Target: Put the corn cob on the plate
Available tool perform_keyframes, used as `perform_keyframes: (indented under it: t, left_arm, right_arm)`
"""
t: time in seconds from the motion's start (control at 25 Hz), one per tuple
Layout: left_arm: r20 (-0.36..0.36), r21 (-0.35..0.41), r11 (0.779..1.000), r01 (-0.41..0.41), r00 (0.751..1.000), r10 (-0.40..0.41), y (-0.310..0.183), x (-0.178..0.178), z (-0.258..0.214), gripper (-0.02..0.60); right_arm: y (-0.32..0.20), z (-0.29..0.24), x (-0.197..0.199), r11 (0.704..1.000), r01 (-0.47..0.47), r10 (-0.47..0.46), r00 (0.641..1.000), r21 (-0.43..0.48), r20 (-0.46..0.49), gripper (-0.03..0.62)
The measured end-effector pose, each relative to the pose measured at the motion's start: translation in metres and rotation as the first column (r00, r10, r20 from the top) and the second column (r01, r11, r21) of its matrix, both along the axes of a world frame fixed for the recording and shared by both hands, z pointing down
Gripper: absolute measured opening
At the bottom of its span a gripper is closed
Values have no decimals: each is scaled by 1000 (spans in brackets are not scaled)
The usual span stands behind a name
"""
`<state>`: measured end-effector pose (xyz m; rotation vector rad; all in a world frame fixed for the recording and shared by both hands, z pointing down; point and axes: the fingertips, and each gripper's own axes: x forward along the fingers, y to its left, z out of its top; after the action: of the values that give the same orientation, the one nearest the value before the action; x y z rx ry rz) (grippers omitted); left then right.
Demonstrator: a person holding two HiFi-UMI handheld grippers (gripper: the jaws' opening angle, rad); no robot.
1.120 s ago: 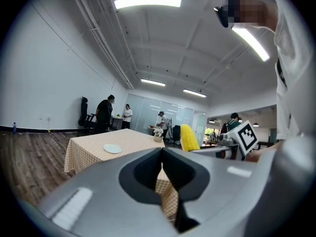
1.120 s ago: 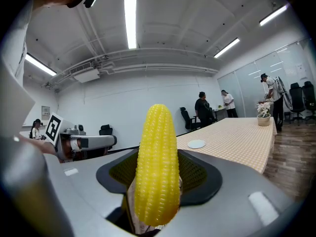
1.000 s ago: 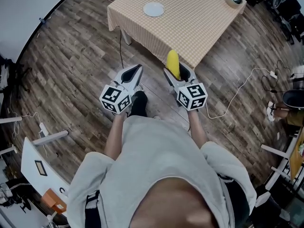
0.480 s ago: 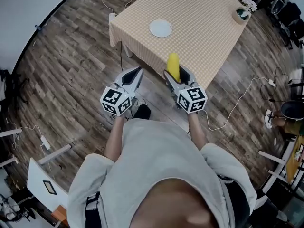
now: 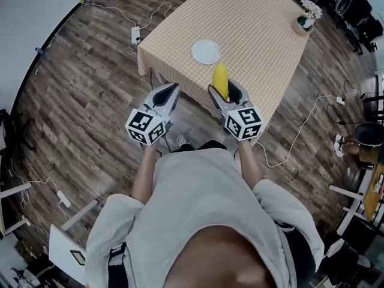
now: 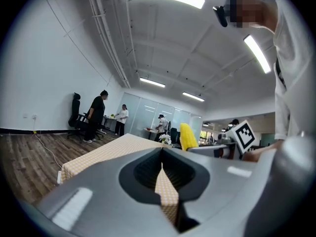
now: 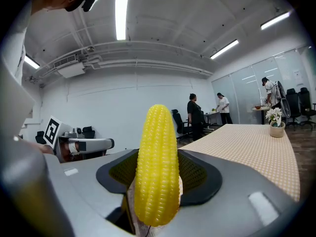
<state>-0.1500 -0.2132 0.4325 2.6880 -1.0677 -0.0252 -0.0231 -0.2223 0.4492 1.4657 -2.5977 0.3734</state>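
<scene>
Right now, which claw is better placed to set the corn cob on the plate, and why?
Right. The right claw grips the corn cob, and the plate lies just ahead on the table; the left claw is shut with nothing in it.

Bright ceiling strips, fisheye-warped edges

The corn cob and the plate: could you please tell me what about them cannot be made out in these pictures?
- Corn cob: its lower end is hidden between the right gripper's jaws, in both the head view and the right gripper view.
- Plate: only the head view shows it, and there it is too small for surface detail; neither gripper view shows it.
</scene>
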Motion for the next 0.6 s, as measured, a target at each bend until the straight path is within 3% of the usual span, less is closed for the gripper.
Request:
perform_keyframes:
  t: [0.6]
  left_arm:
    - [-7, -38, 999, -24, 1000, 23, -41, -3, 16, 8]
  right_arm:
    - [-40, 13, 2, 999, -38, 38, 999, -28, -4, 250]
